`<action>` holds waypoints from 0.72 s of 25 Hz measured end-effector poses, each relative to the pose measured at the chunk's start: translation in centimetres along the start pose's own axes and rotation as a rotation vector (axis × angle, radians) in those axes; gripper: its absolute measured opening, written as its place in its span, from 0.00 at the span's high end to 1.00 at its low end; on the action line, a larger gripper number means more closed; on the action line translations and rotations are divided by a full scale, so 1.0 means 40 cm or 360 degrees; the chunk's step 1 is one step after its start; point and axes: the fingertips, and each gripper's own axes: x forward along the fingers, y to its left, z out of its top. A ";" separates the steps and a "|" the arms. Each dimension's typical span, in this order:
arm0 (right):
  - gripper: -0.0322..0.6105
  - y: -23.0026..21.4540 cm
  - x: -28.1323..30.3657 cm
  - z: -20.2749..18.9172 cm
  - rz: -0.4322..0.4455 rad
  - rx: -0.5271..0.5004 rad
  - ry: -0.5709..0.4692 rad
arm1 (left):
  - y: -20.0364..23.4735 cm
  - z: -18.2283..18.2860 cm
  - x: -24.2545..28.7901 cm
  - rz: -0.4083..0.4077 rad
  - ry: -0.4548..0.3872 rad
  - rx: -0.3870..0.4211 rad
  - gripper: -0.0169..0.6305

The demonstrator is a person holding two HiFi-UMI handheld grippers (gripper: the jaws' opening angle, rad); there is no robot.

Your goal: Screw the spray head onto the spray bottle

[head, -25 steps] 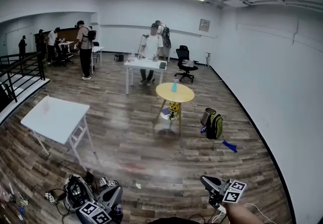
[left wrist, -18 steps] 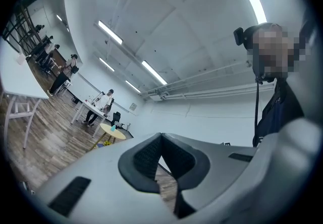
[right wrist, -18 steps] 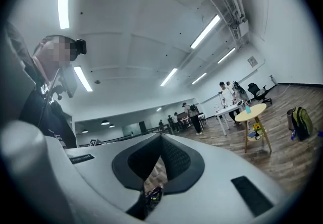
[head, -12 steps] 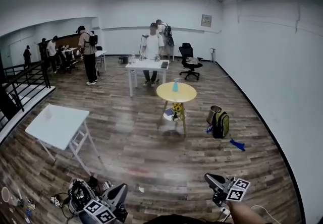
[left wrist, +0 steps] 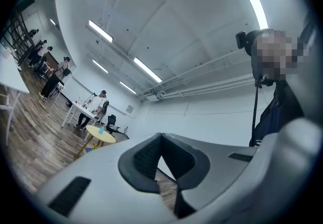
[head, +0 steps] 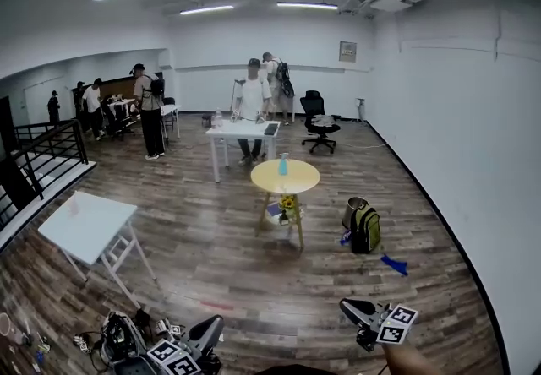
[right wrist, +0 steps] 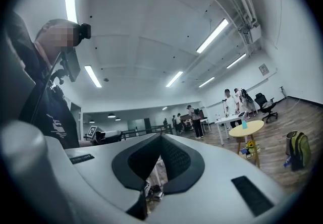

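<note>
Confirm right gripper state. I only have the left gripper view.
Observer: Right gripper is shut, nothing between its jaws.
Operator: Obstacles ahead?
Observer: A green backpack stands on the floor, just right of the yellow round table in the head view.
Operator: Anything else there?
Observer: A small blue item lies on the floor beyond the backpack, nearer the white wall. Too small to identify.
</note>
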 end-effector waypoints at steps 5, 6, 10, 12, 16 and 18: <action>0.93 -0.109 -0.059 0.008 -0.0038 0.0039 -0.0013 | -0.022 -0.043 0.131 -0.0020 0.0063 -0.0022 0.94; 0.93 -0.137 -0.063 0.005 -0.0046 0.0047 -0.0012 | -0.017 -0.050 0.161 -0.0024 0.0074 -0.0023 0.94; 0.93 -0.233 -0.048 -0.013 -0.0088 0.0075 -0.0002 | 0.037 -0.072 0.256 -0.0044 0.0123 -0.0036 0.94; 0.93 -0.272 -0.023 -0.018 -0.0118 0.0079 0.0004 | 0.081 -0.078 0.296 -0.0069 0.0137 -0.0052 0.94; 0.93 -0.336 0.086 -0.013 -0.0177 0.0033 0.0010 | 0.202 -0.048 0.360 -0.0146 0.0148 -0.0095 0.94; 0.93 -0.365 0.171 0.004 -0.0220 0.0005 -0.0004 | 0.294 -0.008 0.383 -0.0177 0.0155 -0.0097 0.94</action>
